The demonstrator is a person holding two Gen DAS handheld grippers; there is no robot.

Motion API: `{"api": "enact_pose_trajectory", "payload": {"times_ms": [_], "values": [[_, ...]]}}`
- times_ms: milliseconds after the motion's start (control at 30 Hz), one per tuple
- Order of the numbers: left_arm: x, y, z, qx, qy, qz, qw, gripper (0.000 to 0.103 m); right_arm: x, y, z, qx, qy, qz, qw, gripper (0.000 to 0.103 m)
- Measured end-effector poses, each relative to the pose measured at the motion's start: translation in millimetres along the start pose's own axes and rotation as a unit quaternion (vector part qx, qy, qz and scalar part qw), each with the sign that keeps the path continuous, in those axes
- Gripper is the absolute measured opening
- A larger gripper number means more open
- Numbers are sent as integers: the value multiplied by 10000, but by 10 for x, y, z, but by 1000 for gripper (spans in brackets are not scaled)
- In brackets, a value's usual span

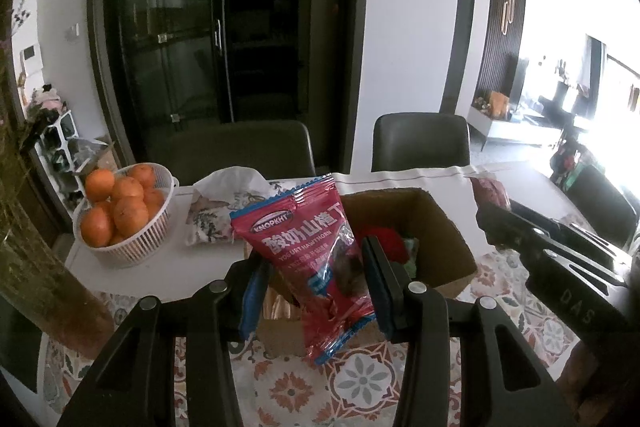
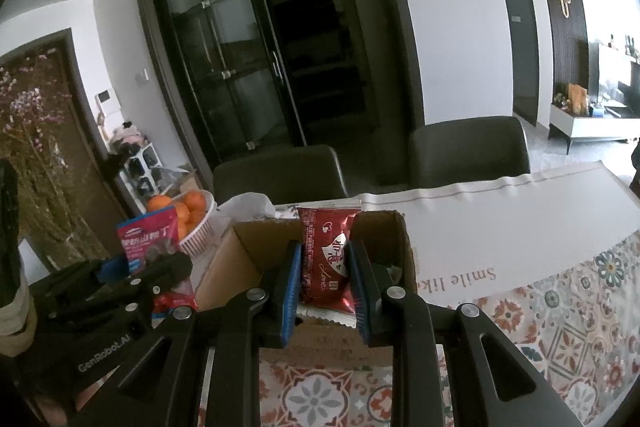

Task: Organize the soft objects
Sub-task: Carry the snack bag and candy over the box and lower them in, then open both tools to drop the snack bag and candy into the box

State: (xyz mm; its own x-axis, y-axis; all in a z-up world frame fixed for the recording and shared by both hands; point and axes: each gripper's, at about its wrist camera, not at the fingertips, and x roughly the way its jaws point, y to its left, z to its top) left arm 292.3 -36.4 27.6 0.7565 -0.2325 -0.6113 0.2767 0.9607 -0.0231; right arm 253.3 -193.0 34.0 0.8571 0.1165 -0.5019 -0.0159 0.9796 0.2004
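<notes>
My left gripper [image 1: 316, 267] is shut on a pink-red hawthorn snack bag [image 1: 308, 251] and holds it upright over the near left edge of an open cardboard box [image 1: 436, 223]. The same bag shows at the left of the right wrist view [image 2: 150, 239]. My right gripper [image 2: 324, 267] is shut on a dark red snack packet [image 2: 326, 259] above the box [image 2: 384, 231]. The right gripper also shows in the left wrist view [image 1: 560, 247], with its packet [image 1: 488, 191] at its tip. Red and green soft items [image 1: 390, 245] lie inside the box.
A white basket of oranges [image 1: 124, 219] stands at the table's left. A floral pouch with white tissue [image 1: 212, 215] lies behind the box. The table has a patterned cloth [image 1: 360, 383] and a white runner [image 2: 500, 211]. Two dark chairs [image 1: 420, 143] stand behind.
</notes>
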Motion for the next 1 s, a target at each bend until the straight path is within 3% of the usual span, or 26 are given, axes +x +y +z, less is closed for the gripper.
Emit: {"api": "enact_pose_trajectory", "payload": {"times_ms": [467, 1000], "values": [[416, -4, 88, 123, 300, 38, 9995, 45, 393, -78, 122, -82, 378, -150, 9991, 25], [979, -36, -11, 378, 868, 78, 9955, 45, 839, -223, 16, -123, 941, -344, 9949, 25]]}}
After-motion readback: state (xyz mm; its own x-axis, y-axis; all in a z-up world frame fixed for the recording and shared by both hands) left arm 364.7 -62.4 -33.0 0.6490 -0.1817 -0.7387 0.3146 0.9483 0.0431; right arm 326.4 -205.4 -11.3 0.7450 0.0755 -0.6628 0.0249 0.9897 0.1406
